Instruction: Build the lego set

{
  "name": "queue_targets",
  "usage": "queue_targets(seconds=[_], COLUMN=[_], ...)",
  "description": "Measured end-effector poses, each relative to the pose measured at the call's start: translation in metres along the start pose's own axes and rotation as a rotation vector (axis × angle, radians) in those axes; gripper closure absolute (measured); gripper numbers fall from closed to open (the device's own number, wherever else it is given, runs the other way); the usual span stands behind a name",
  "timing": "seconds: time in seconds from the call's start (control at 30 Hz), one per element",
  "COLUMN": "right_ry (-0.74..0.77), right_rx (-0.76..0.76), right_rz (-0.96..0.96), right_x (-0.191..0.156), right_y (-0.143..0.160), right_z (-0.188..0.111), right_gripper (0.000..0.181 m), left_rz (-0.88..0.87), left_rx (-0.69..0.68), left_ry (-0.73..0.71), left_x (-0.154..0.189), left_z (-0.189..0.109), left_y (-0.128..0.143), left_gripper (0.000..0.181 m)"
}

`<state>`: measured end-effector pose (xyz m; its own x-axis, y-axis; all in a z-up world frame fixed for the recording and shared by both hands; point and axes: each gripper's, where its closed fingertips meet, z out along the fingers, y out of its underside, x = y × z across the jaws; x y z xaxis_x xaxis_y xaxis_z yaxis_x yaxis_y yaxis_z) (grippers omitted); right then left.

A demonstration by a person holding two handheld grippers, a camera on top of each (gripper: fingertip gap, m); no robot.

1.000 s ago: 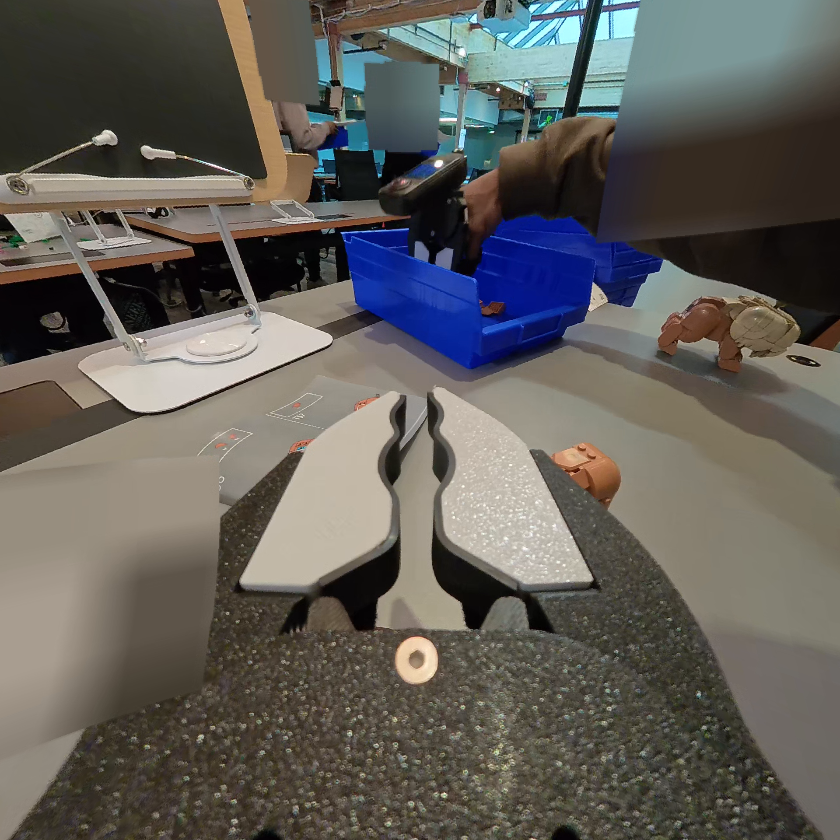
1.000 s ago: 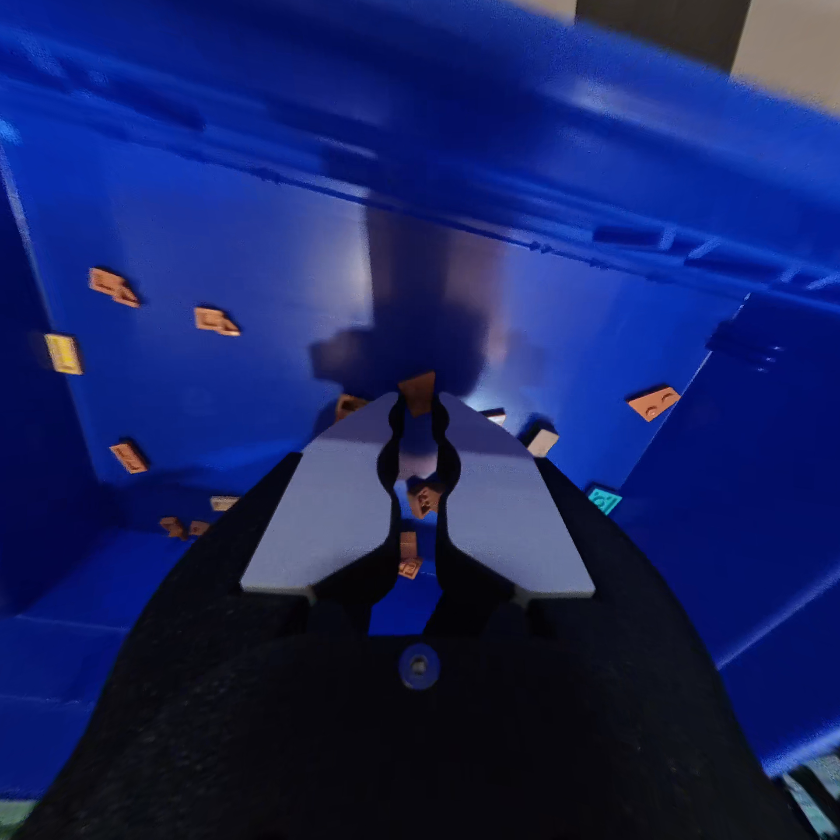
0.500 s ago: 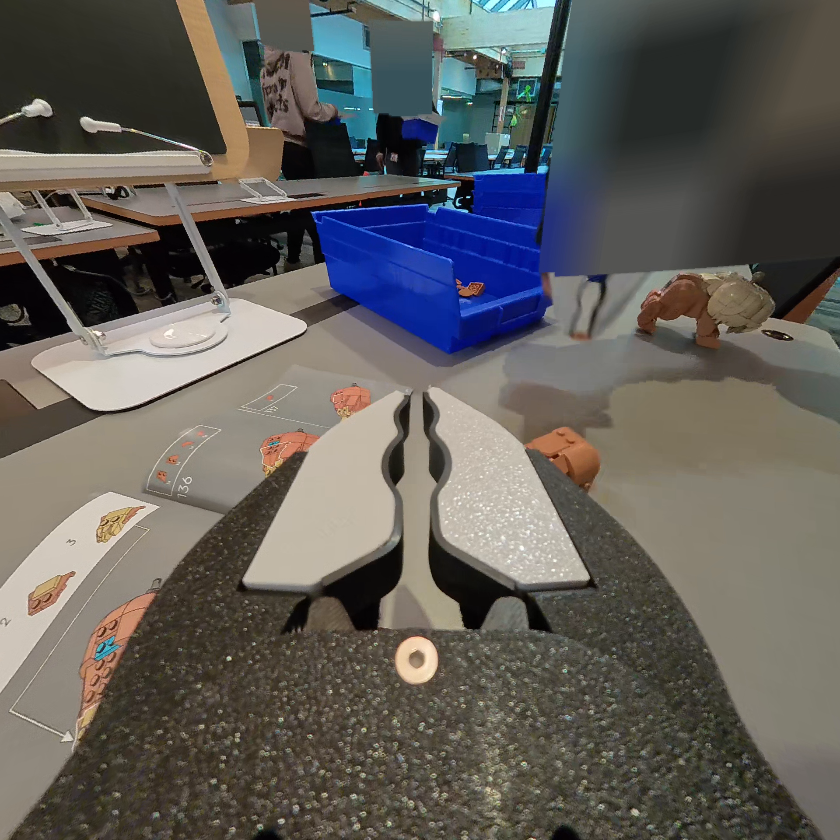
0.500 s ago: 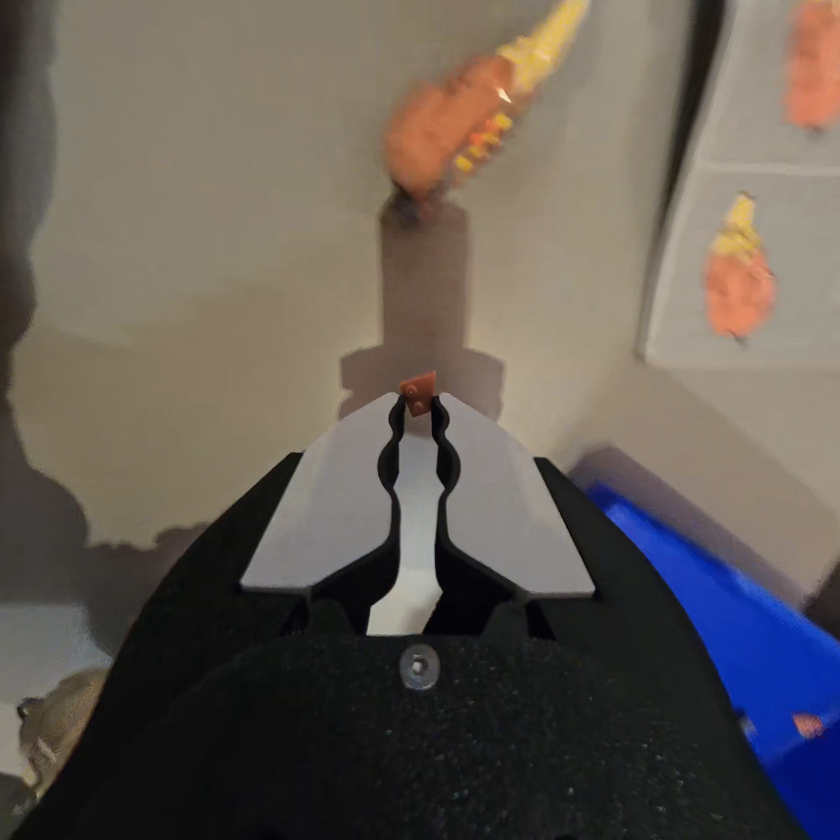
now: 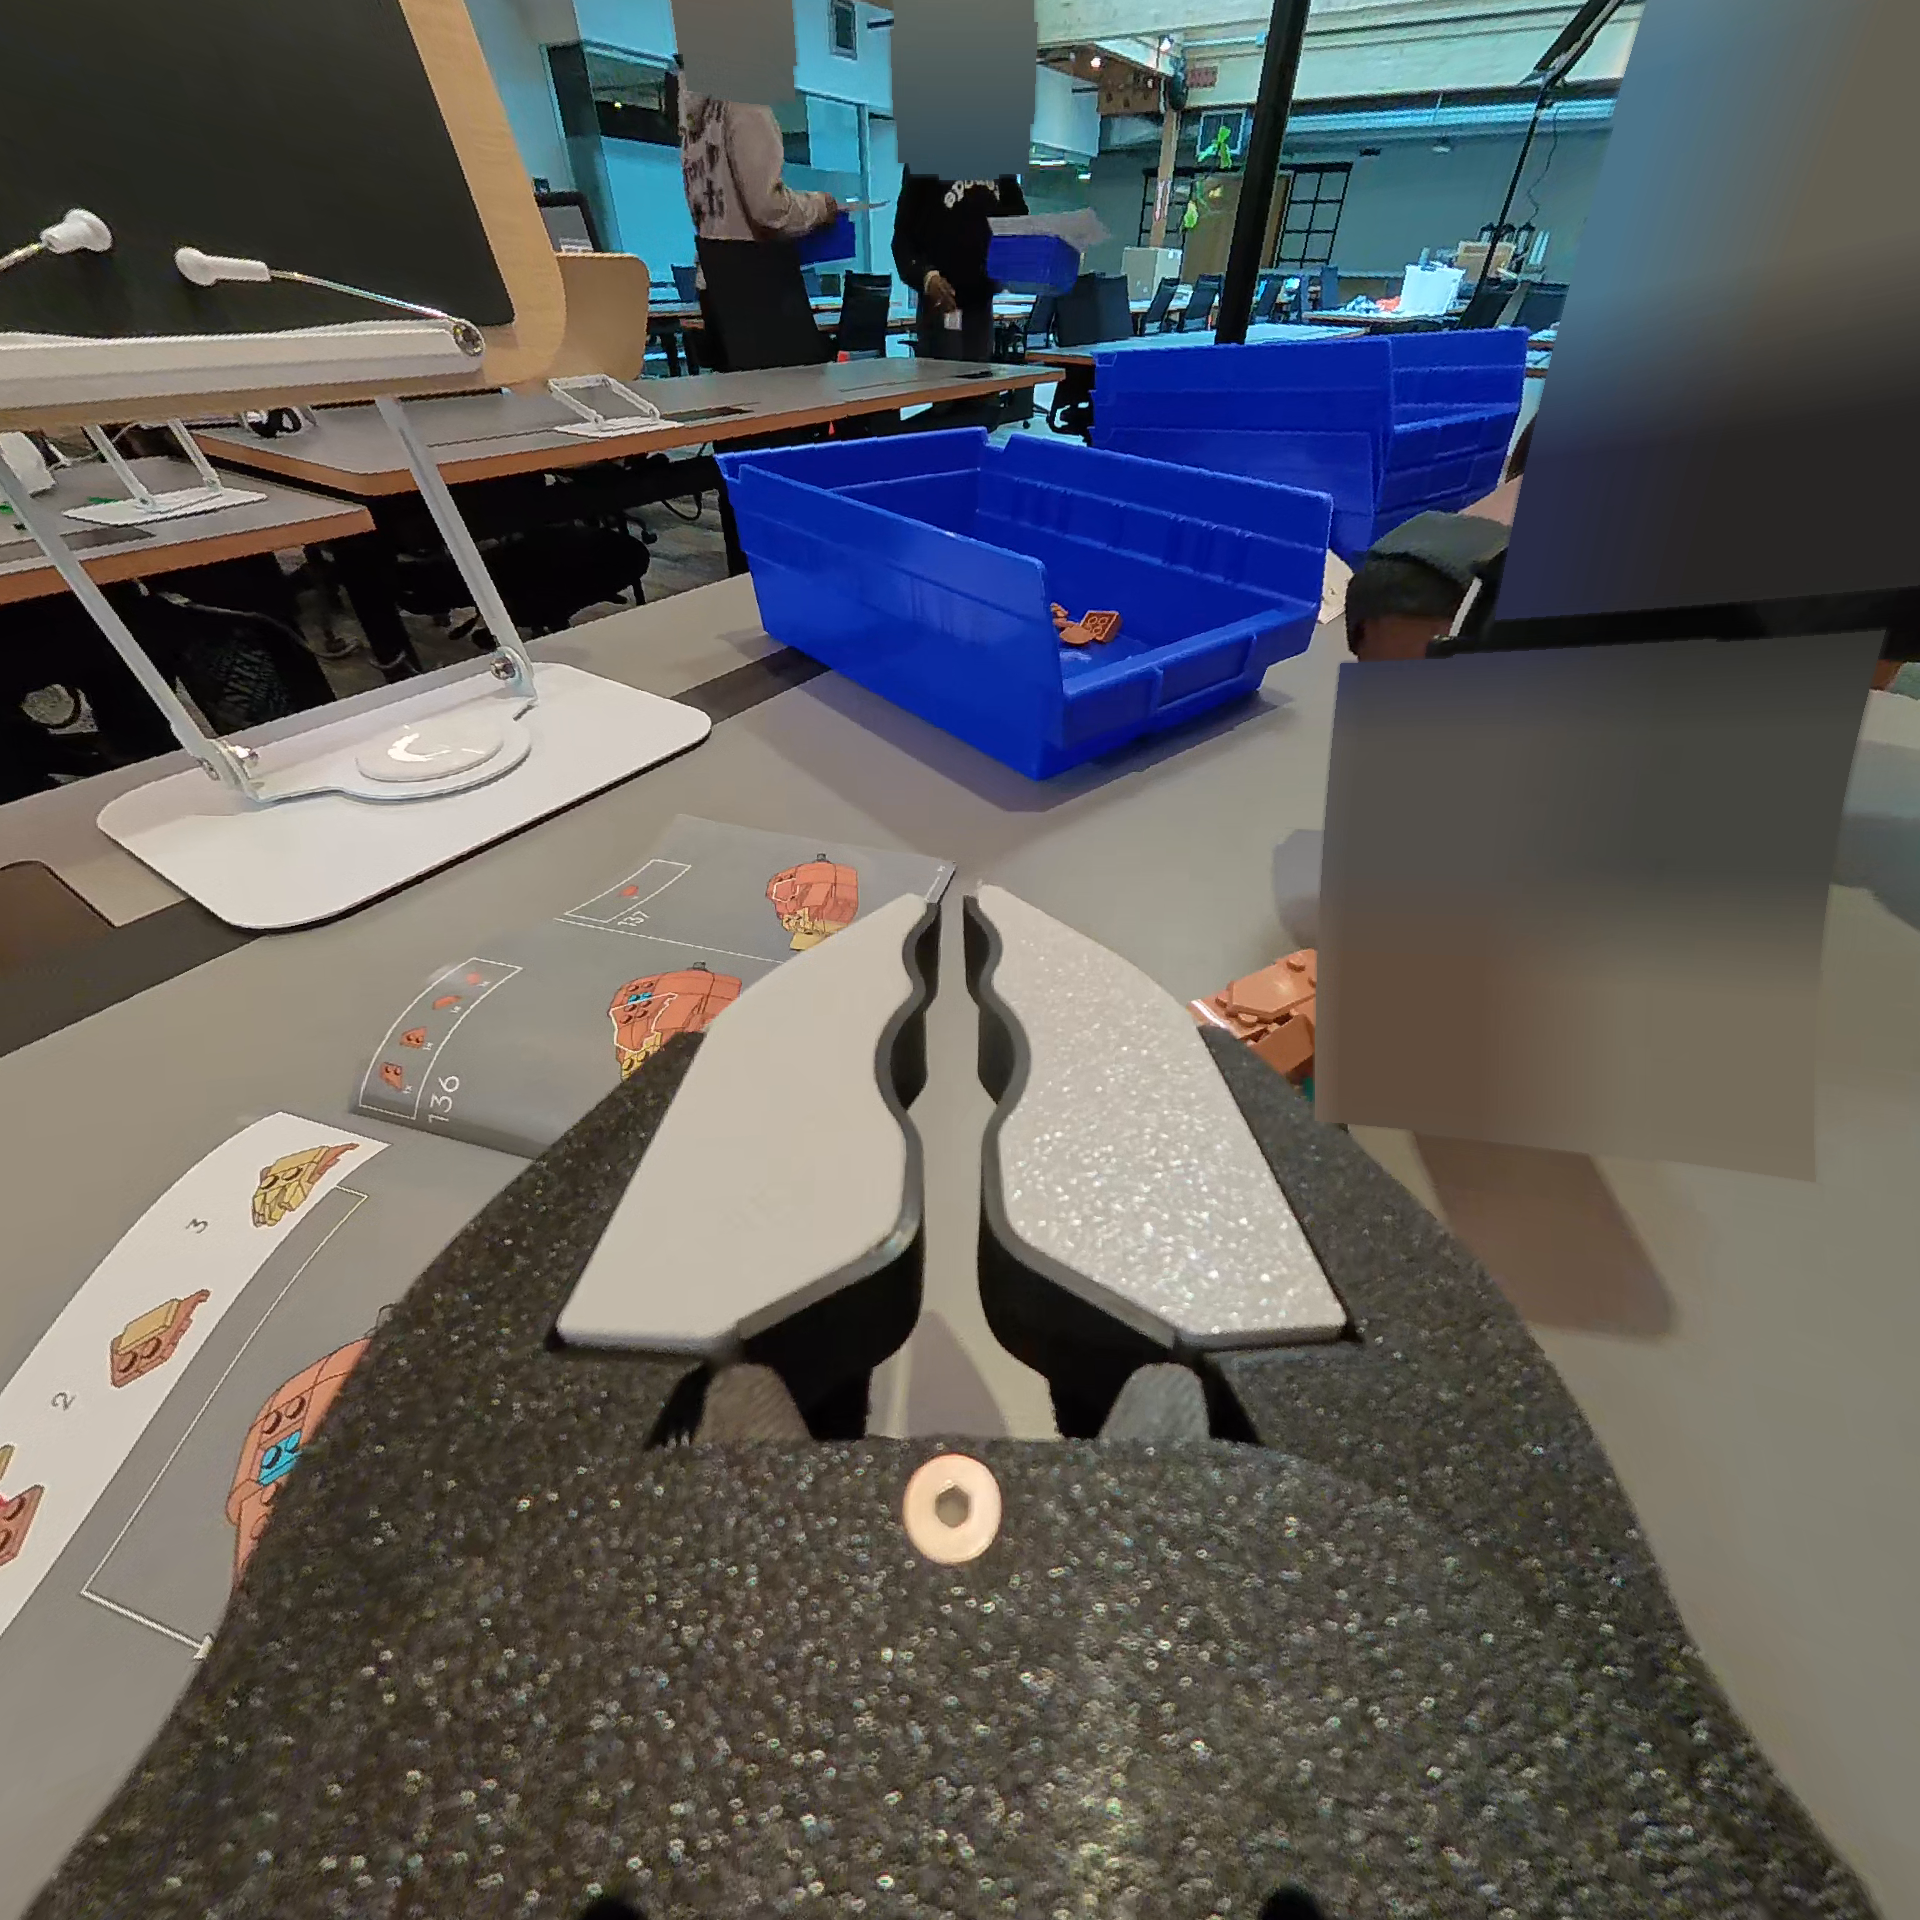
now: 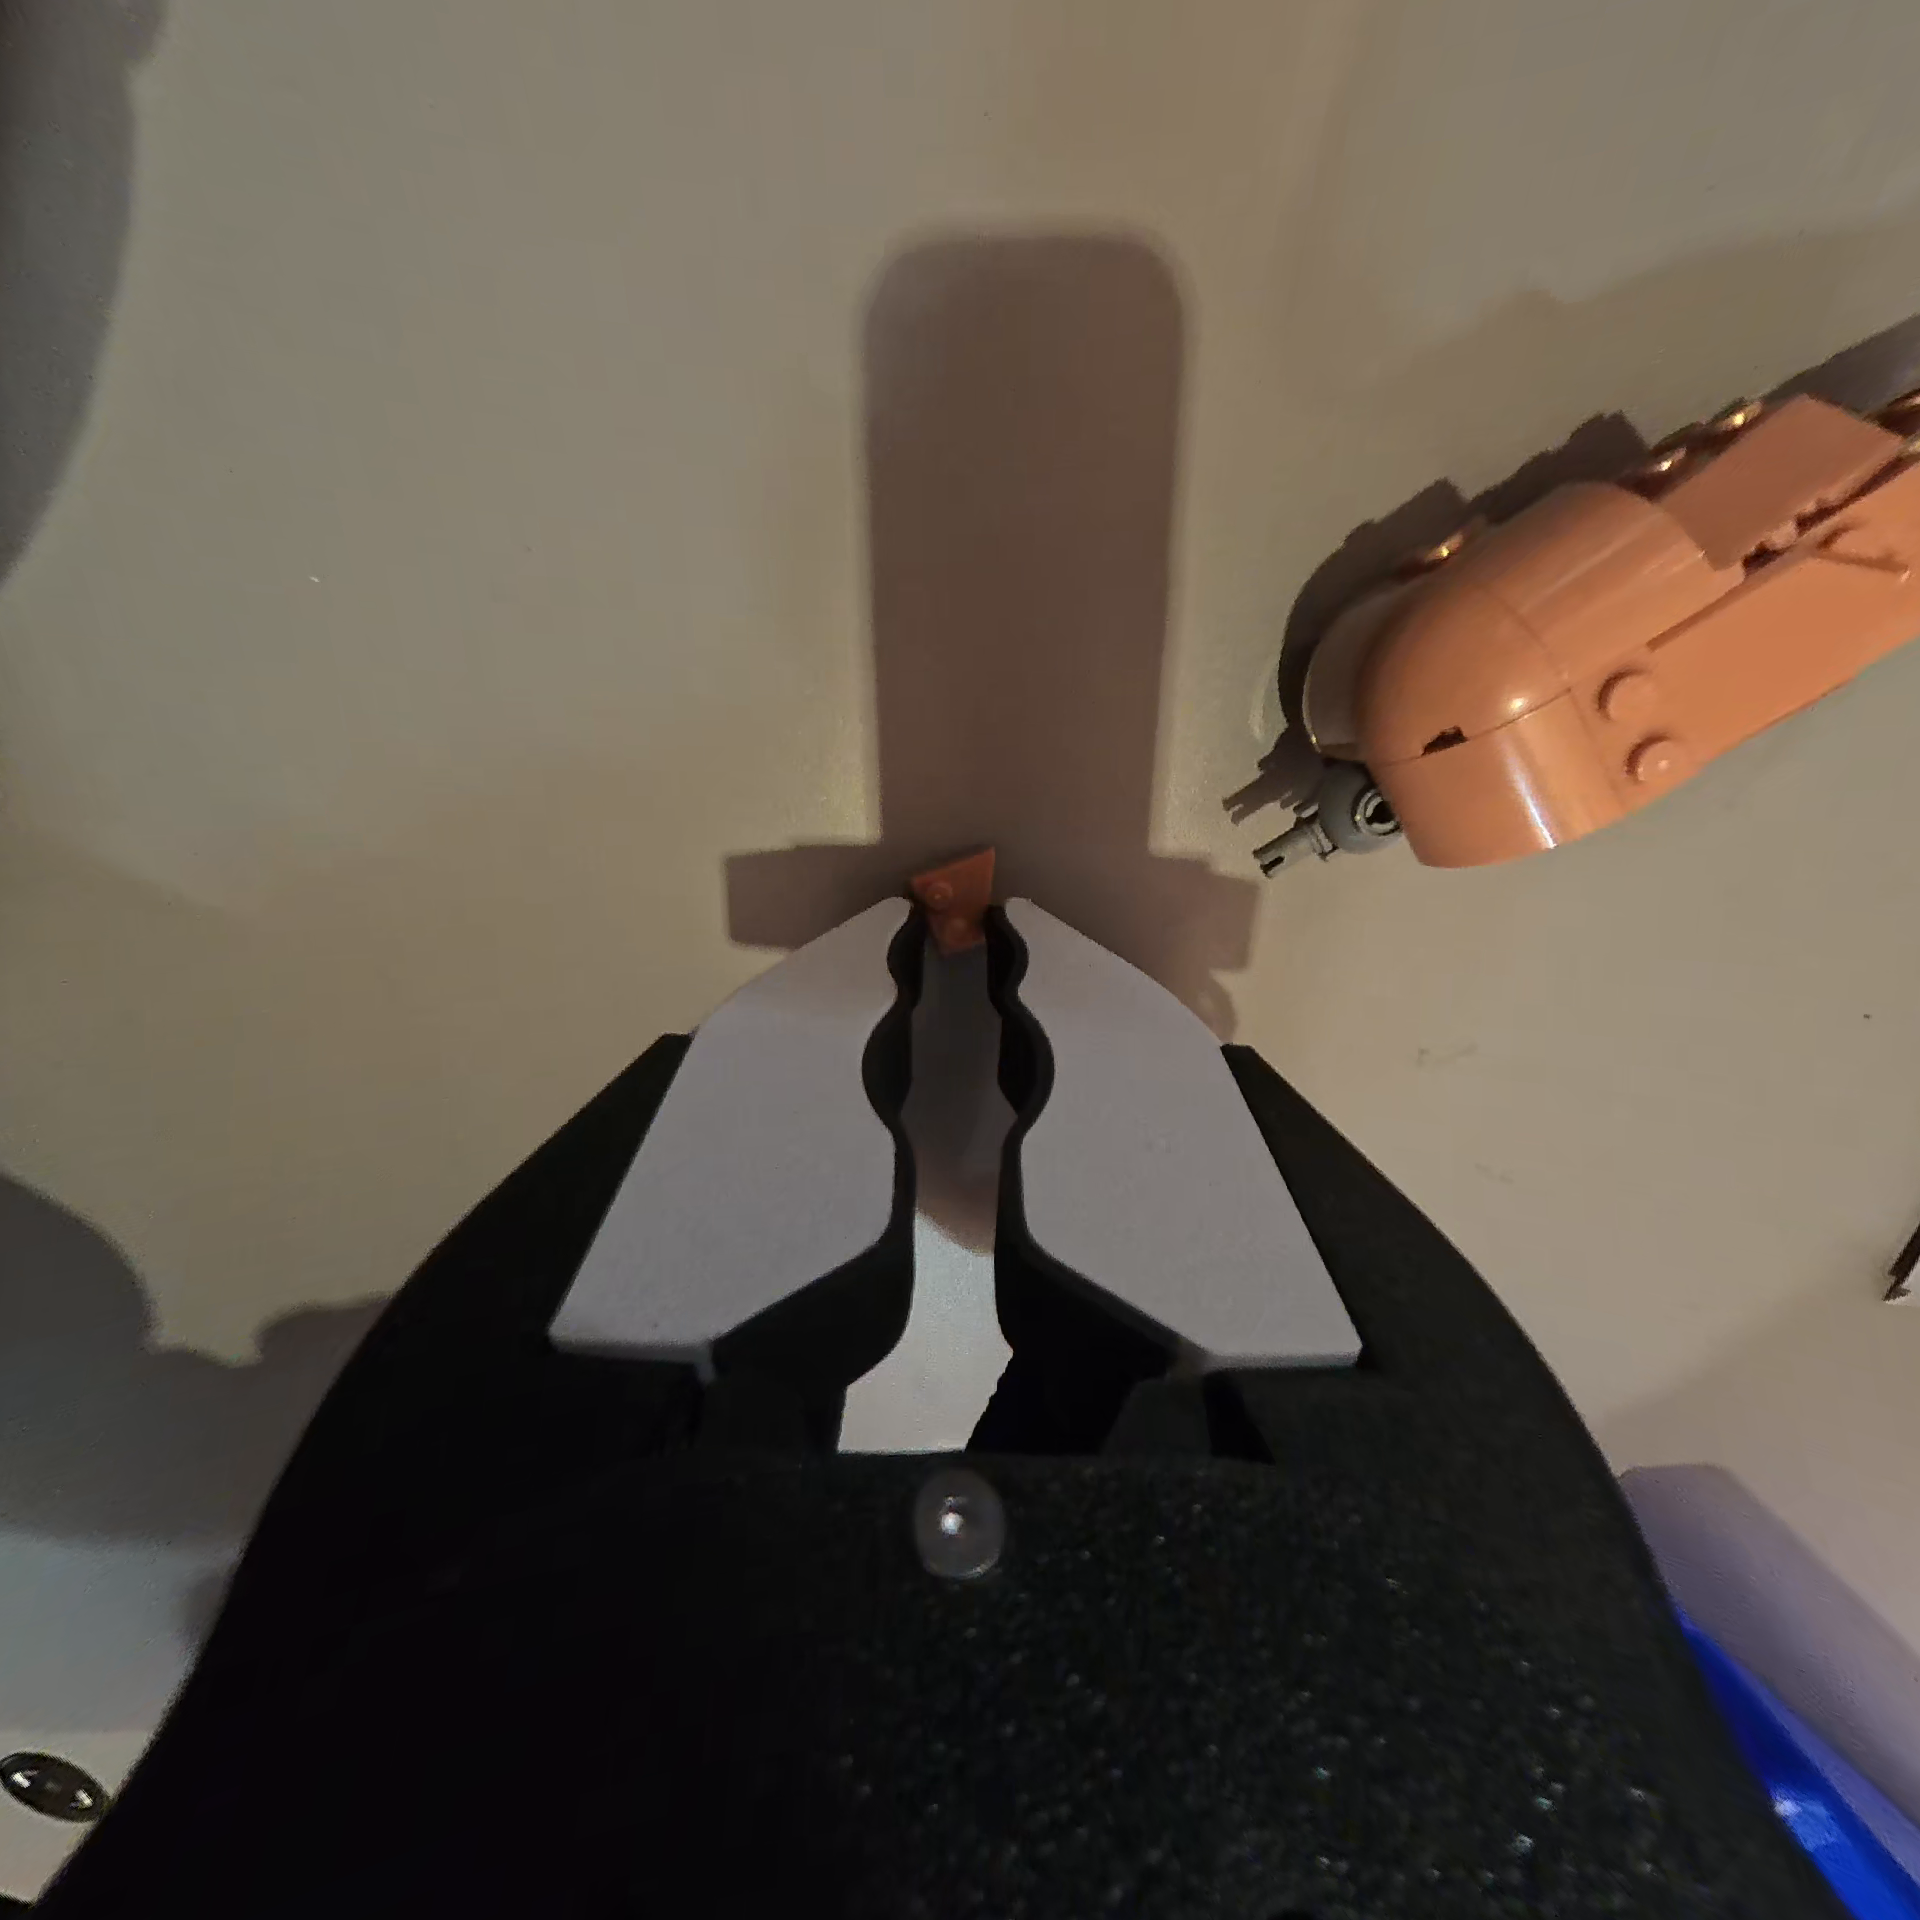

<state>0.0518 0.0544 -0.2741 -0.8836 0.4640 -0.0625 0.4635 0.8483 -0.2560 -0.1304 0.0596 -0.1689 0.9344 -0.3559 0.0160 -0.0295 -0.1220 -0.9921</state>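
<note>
A: How is the build going?

B: The right gripper (image 6: 954,906) is pinching 1 small brown wedge plate (image 6: 954,891) above the table (image 6: 416,520); the left gripper (image 5: 948,906) is nearly closed, holding nothing.

A: Remaining?

B: It is still waiting to join the brown sub-assembly (image 6: 1579,707) beyond; more pieces are sitting in the blue bin (image 5: 997,613).

Each gripper, the left gripper (image 5: 951,914) and the right gripper (image 6: 951,914), has a rough black foam-like body, one central silver screw and two pale grey wavy-edged fingers (image 5: 769,1132) with black inner pads.
</note>
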Motion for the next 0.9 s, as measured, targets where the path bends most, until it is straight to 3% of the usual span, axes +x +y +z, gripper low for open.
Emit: queue_targets(seconds=[0.27,0.47,0.57,0.7,0.8,0.9], right_ry=[-0.007,0.083,0.183,0.300,0.300,0.264], right_rx=[0.061,0.086,0.064,-0.013,-0.056,-0.161], right_rz=[0.036,0.096,0.160,0.286,0.372,0.422], right_x=[-0.001,0.019,0.042,0.075,0.090,0.099], right_y=[-0.001,0.022,0.056,0.129,0.178,0.227], right_z=[-0.007,-0.055,-0.099,-0.153,-0.166,-0.159], right_gripper=[0.161,0.156,0.155,0.156,0.157,0.156], left_rz=[-0.002,-0.005,-0.004,0.006,0.020,0.032], left_rx=[-0.012,-0.007,-0.005,-0.001,0.004,0.005], left_ry=[0.003,-0.001,-0.001,-0.006,-0.016,-0.032], left_x=[-0.001,-0.003,-0.003,-0.005,-0.007,-0.011], left_z=[0.001,0.000,0.000,0.000,-0.001,-0.002], left_y=[0.003,0.003,0.003,0.003,0.003,0.004], left_gripper=[0.177,0.177,0.177,0.177,0.178,0.178])
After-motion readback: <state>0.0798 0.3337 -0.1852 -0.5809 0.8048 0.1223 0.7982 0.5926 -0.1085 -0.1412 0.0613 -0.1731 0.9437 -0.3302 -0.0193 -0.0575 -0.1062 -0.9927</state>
